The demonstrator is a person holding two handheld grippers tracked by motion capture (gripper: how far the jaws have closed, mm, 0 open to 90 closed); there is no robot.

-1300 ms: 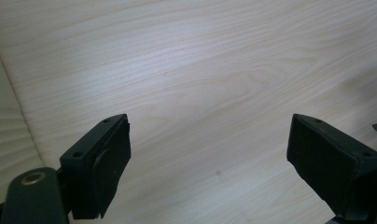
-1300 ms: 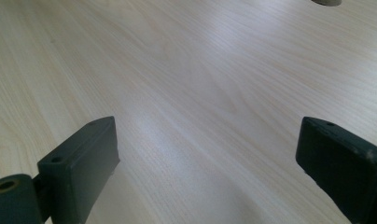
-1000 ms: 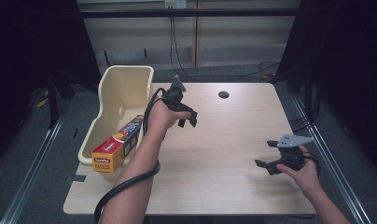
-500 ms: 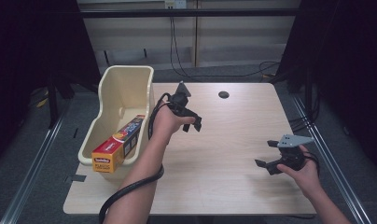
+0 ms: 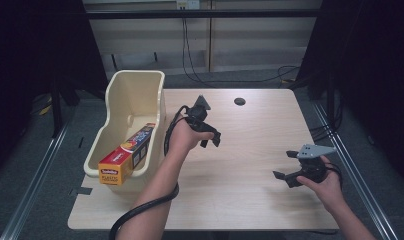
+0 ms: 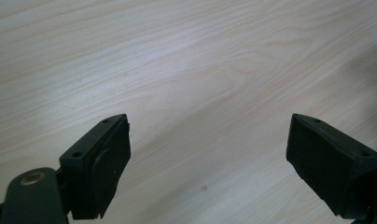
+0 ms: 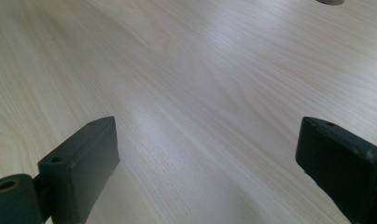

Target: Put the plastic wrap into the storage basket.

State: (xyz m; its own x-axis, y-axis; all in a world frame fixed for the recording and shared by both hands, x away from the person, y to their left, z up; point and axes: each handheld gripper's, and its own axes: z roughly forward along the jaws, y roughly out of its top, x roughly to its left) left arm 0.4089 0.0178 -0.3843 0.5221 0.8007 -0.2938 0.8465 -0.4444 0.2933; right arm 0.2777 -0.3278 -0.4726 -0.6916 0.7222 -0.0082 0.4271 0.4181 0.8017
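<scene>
My left gripper (image 5: 211, 140) hovers over the middle of the wooden table (image 5: 250, 125), just right of the cream bin (image 5: 121, 95). Its jaws stand open with nothing between them; in the left gripper view the left gripper (image 6: 207, 163) looks down on bare wood. My right gripper (image 5: 285, 167) sits low near the table's front right, held in a hand, open and empty. In the right gripper view the right gripper (image 7: 207, 163) frames plain tabletop. A long orange and yellow box of plastic wrap (image 5: 126, 154) lies slanted in the bin, its front end sticking out over the near rim.
A round cable hole (image 5: 239, 101) sits near the table's far edge, also seen as the cable hole (image 7: 330, 2) at the top of the right gripper view. Metal floor rails run along both sides. Cables hang behind the table.
My left hand has drifted right and down, away from the bin and toward the table's middle. The right hand and the box have stayed put.
</scene>
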